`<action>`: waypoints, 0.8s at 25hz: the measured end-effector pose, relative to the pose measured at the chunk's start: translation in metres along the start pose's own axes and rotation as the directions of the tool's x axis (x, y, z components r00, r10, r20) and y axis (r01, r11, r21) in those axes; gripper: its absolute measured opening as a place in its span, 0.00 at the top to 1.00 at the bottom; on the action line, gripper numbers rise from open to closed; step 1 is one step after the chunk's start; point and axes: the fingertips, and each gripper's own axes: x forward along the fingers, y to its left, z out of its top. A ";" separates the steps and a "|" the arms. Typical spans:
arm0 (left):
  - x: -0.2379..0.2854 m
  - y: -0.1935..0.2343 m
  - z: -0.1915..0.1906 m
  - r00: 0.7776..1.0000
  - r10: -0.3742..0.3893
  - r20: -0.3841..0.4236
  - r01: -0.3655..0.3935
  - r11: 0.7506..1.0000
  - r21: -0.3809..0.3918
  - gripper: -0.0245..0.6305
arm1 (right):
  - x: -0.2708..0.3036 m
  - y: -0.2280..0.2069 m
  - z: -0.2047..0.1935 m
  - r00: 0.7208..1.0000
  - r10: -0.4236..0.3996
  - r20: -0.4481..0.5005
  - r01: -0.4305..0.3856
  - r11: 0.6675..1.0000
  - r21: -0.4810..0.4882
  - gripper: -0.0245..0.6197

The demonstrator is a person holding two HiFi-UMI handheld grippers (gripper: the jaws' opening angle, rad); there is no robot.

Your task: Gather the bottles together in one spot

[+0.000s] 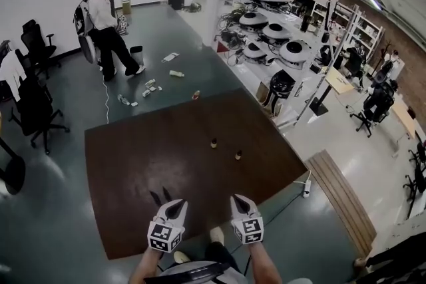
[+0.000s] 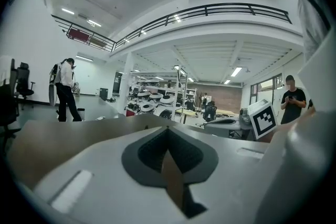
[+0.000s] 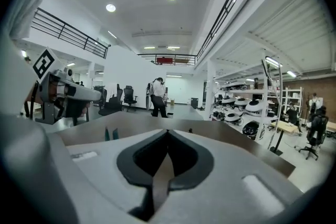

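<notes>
On the table [image 1: 146, 169]: bottle [image 1: 213, 142] at twelve, second bottle [image 1: 238, 155] at one. My left gripper [image 1: 174, 209] and right gripper [image 1: 242, 204] are pressed together, empty; I'd spread them before reaching low.

left gripper [image 1: 174, 209] and right gripper [image 1: 241, 204] were held side by side, pointing forward, jaws closed, both empty

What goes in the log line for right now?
left gripper: shut, empty | right gripper: shut, empty | small dark bottles: two, apart on brown table, untouched
</notes>
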 end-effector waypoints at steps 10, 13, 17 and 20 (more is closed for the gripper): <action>0.092 -0.016 0.007 1.000 -0.004 -0.025 0.003 1.000 -0.019 0.96 | 0.041 -0.085 -0.008 1.000 0.015 -0.028 -0.015 1.000 -0.004 0.96; 0.107 -0.018 0.007 0.999 -0.006 -0.033 0.005 1.000 -0.029 0.96 | 0.052 -0.099 -0.009 0.999 0.015 -0.036 -0.015 1.000 0.001 0.96; 0.130 -0.017 -0.001 0.998 -0.011 -0.060 0.009 0.999 -0.035 0.96 | 0.069 -0.116 -0.016 0.998 0.017 -0.053 -0.016 1.000 0.010 0.96; 0.150 -0.016 -0.014 0.996 -0.006 -0.091 0.002 0.999 -0.034 0.96 | 0.082 -0.130 -0.030 0.997 0.028 -0.073 -0.027 1.000 0.016 0.96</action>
